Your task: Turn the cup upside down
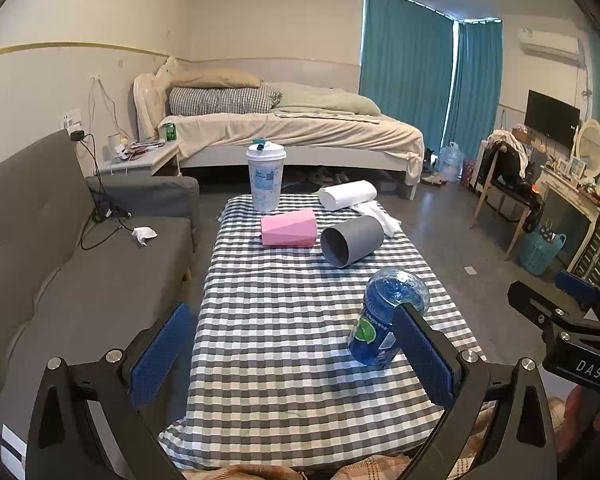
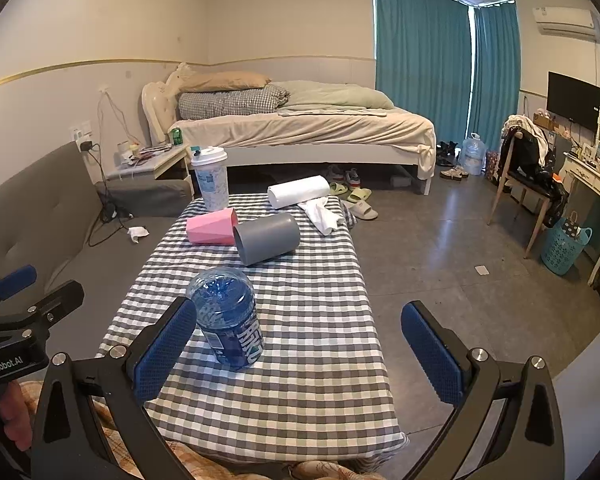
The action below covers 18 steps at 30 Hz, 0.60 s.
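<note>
**Blue cup stands upside down on the checked table, both grippers wide open**

Left wrist view: the left gripper has its jaws spread wide and holds nothing. The blue cup stands on the checked tablecloth with its closed base up and its mouth down, leaning a little. It sits just beyond the right-hand pad, which overlaps its lower side in the picture; whether the two touch cannot be told. The cup is not between the jaws. Beyond the blue cup, a grey cup lies on its side with its mouth toward the camera, and a pink cup lies on its side just left of it. Farther back stand a white lidded tumbler and a paper towel roll. A grey sofa runs left of the blue cup; a bed and teal curtains lie behind it. The right gripper shows at the right edge.

Right wrist view: the right gripper is likewise wide open and empty. The blue cup stands base-up just beside the left-hand pad, toward the inner side of it, with a gap to the other pad. The grey cup and pink cup lie beyond it. Right of the blue cup is bare grey floor, a chair and a blue basket.
</note>
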### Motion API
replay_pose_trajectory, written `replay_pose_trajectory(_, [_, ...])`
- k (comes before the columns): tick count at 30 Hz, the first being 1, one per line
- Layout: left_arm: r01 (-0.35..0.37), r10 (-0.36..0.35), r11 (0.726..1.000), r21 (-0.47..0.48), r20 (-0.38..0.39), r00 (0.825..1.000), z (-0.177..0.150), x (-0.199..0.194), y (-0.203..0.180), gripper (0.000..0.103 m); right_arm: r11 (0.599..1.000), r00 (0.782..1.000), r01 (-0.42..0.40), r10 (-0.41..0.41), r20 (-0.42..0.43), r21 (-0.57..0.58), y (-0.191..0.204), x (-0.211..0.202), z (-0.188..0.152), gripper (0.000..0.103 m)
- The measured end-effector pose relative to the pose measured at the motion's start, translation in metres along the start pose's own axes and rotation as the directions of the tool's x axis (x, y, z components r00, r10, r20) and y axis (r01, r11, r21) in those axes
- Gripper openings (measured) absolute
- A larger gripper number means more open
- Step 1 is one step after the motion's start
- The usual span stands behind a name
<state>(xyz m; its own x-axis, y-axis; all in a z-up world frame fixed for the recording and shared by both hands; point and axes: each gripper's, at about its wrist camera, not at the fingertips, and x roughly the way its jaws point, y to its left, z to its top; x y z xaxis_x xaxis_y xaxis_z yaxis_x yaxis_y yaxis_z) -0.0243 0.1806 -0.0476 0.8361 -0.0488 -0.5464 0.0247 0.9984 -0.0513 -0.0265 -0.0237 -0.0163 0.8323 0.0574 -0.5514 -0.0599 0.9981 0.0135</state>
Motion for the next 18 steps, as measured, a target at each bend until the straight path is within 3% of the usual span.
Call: replay_pose_trajectory(18, [0.001,-0.001,1.000,-0.002,0.000,1.000,0.0007,-0.0002,0.0002,0.103,1.000,1.000,0.003,-0.003,-0.010,-0.005,-0.0010,0.0003,0.0008,0.103])
